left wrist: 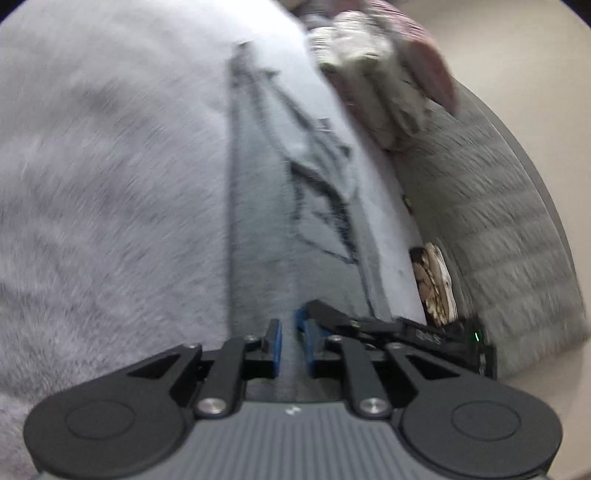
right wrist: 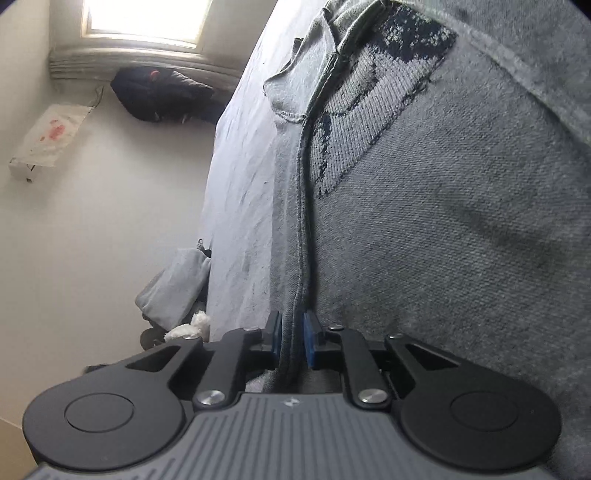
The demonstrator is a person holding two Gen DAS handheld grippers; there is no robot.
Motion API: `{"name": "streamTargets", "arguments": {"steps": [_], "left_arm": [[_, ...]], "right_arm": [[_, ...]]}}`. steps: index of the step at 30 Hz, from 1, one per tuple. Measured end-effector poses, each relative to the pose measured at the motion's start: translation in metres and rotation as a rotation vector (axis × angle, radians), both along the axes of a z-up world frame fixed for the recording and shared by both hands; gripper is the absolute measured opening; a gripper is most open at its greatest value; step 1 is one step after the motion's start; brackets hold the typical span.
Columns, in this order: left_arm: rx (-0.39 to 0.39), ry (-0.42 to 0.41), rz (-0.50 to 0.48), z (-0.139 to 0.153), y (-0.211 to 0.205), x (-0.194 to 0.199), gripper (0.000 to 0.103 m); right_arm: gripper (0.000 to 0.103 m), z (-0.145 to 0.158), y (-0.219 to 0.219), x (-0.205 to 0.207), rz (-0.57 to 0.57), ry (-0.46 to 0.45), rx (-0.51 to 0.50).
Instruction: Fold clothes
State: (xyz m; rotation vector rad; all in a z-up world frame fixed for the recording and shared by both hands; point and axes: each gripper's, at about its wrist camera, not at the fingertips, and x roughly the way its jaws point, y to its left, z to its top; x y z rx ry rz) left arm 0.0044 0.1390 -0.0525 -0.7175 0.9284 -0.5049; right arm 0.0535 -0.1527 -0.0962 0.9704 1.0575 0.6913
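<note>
A grey garment [left wrist: 258, 236] with a dark printed patch [left wrist: 325, 206] lies stretched out on a pale bed cover [left wrist: 92, 184]. My left gripper [left wrist: 293, 345] stands open over the cloth; the fabric shows in the gap and the blue pads do not press on it. Just to its right is my right gripper [left wrist: 306, 314]. In the right wrist view the grey garment [right wrist: 443, 240] fills the right side, its patch [right wrist: 373, 110] further along. My right gripper [right wrist: 293, 339] is shut on the garment's stitched hem [right wrist: 301, 221], which runs straight out from between the pads.
A heap of pale and pink clothes [left wrist: 369, 74] lies at the far end of the bed. A grey woven surface [left wrist: 498, 221] and a patterned object [left wrist: 436, 284] sit on the right. Beyond the light sheet [right wrist: 240, 177] are a window [right wrist: 147, 14], a dark bag [right wrist: 159, 96] and a white box [right wrist: 48, 136].
</note>
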Motion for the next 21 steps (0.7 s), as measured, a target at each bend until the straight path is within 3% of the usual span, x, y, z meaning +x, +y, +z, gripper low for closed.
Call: {"name": "streamTargets", "arguments": {"steps": [3, 8, 10, 11, 12, 15, 21], "left_arm": [[0.091, -0.044, -0.074, 0.009, -0.014, -0.008, 0.032], [0.181, -0.027, -0.103, 0.001, -0.025, -0.014, 0.031], [0.17, 0.003, -0.069, -0.005, -0.02, -0.014, 0.02], [0.141, 0.026, -0.043, -0.009, -0.016, -0.014, 0.006], [0.102, 0.052, -0.016, -0.012, -0.01, -0.012, 0.004], [-0.113, 0.139, 0.072, -0.028, 0.014, -0.01, 0.003], [-0.379, 0.23, 0.145, -0.052, 0.03, -0.011, 0.003]], "right_arm": [[0.015, 0.002, 0.0, -0.002, 0.008, -0.004, -0.014], [0.019, 0.005, 0.004, -0.01, 0.024, -0.018, -0.028], [0.02, 0.005, 0.004, -0.012, 0.029, -0.021, -0.029], [0.02, 0.006, 0.004, -0.013, 0.032, -0.022, -0.029], [0.021, 0.006, 0.004, -0.014, 0.035, -0.022, -0.029], [0.023, 0.006, 0.004, -0.017, 0.042, -0.026, -0.022], [0.032, 0.006, 0.014, -0.019, 0.064, -0.025, 0.017]]}}
